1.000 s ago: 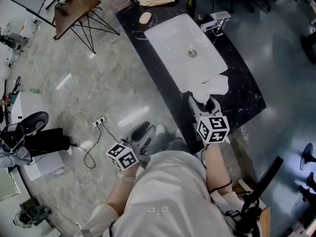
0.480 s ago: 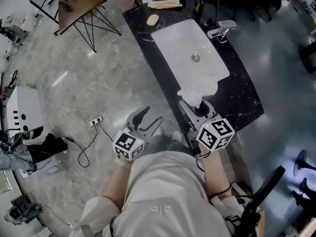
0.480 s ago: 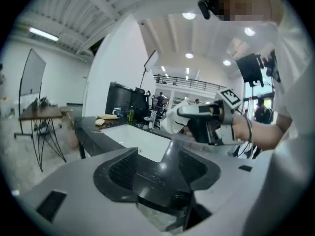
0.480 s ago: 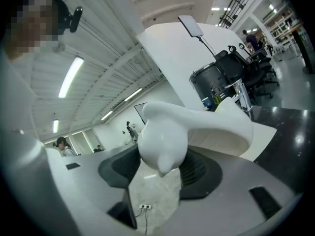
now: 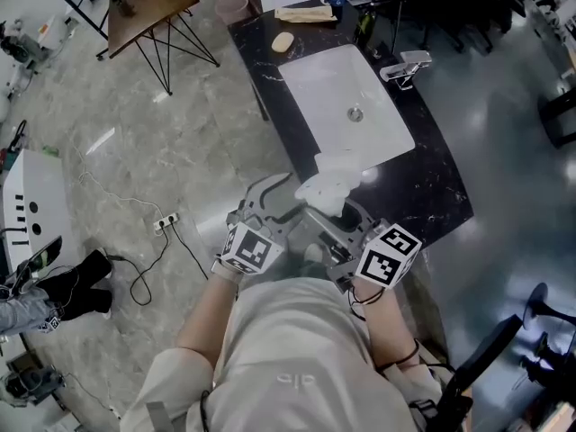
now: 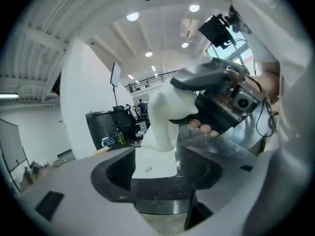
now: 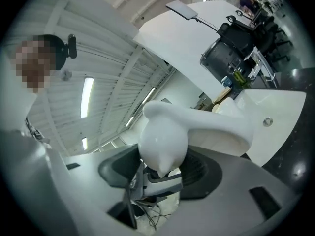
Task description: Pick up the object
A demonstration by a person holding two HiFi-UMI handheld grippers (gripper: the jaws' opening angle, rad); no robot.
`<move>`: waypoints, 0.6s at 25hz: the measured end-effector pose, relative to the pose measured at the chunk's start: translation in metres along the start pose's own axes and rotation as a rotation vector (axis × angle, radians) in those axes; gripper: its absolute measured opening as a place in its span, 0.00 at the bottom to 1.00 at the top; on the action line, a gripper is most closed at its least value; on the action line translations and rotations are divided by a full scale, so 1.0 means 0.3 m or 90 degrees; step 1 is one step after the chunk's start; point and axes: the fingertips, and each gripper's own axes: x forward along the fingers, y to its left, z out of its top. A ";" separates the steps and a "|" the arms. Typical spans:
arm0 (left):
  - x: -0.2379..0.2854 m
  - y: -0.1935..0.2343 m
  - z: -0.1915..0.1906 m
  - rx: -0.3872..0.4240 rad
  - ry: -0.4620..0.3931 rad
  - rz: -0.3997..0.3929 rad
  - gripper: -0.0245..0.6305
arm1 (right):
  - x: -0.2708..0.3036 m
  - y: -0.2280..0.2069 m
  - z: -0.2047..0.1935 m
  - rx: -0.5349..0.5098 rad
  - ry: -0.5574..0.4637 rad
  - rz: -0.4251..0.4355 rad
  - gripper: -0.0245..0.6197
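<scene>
While the right gripper [image 5: 335, 216] clamped its jaws on the white object [image 5: 326, 190], raised clear of the dark tabletop [image 5: 436, 183] at frame centre, the left gripper [image 5: 273, 196] had just been opening its jaws, nothing pressed between them. The pickup appeared done.

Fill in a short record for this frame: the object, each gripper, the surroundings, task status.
object: white moulded piece, held up off the counter, over its near edge
right gripper: shut on the piece
left gripper: jaws have just been opening and stand wide apart, nothing between them; the piece hangs just ahead of them, untouched
surroundings: white sink set in the dark counter, faucet beside it
task status: piece picked up, in the right gripper only
</scene>
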 end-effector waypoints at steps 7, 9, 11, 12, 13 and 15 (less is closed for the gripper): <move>0.003 0.005 0.104 0.055 -0.046 0.018 0.45 | 0.029 0.091 -0.034 0.050 0.020 0.091 0.42; 0.002 0.002 0.129 0.064 -0.063 0.016 0.45 | 0.041 0.115 -0.052 0.060 0.029 0.120 0.42; 0.000 0.004 0.137 0.069 -0.069 0.019 0.45 | 0.051 0.138 -0.071 0.068 0.039 0.142 0.42; -0.003 0.005 0.138 0.072 -0.069 0.022 0.45 | 0.054 0.149 -0.079 0.069 0.043 0.152 0.42; -0.007 0.006 0.139 0.076 -0.070 0.026 0.45 | 0.054 0.159 -0.086 0.069 0.047 0.162 0.42; -0.016 0.002 0.144 0.086 -0.076 0.032 0.39 | 0.052 0.173 -0.094 0.063 0.053 0.176 0.42</move>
